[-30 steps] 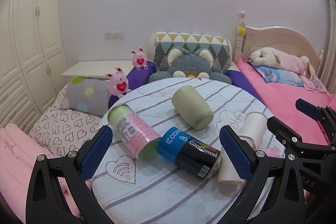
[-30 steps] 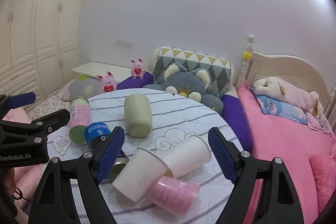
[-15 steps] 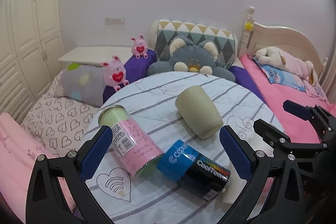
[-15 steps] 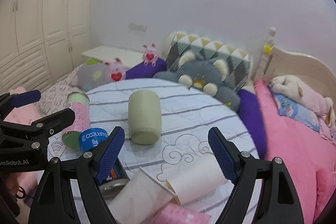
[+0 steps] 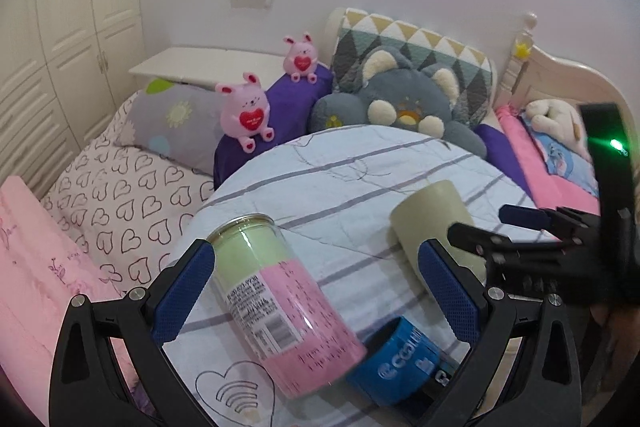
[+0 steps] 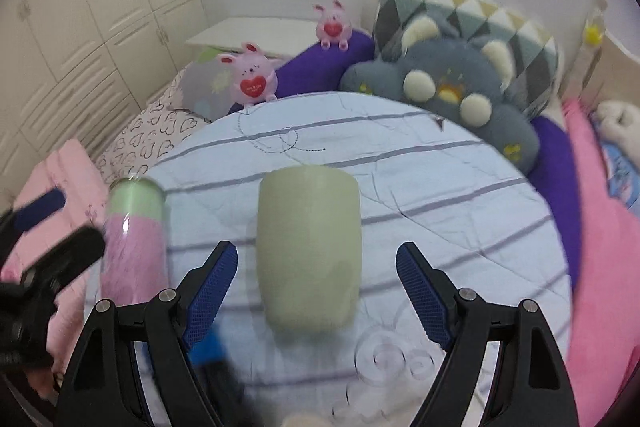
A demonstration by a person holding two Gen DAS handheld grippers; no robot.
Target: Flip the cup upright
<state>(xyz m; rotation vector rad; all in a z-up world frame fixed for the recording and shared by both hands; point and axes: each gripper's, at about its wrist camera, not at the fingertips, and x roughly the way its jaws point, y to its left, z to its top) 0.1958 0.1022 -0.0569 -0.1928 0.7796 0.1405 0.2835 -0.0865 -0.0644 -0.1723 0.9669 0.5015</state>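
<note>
A pale green cup point(image 6: 308, 247) lies on its side on the round striped table point(image 6: 460, 195). My right gripper point(image 6: 318, 291) is open, and the cup's near end lies between its two blue pads without touching them. The cup also shows in the left wrist view point(image 5: 434, 223), partly behind the right gripper point(image 5: 528, 227). My left gripper point(image 5: 316, 291) is open around a pink and green can point(image 5: 280, 307) that lies on its side, not gripping it.
A blue Cool Towel can point(image 5: 400, 367) lies against the pink can. Pink rabbit toys point(image 5: 246, 115), a grey plush cushion point(image 6: 444, 95) and pillows sit behind the table. A pink bed point(image 6: 608, 247) lies to the right, and white wardrobes point(image 5: 60, 27) stand at left.
Both grippers have moved forward over the table. The right one now straddles the green cup and the paper cups have dropped out of its view. The left one has closed in on the pink can.
</note>
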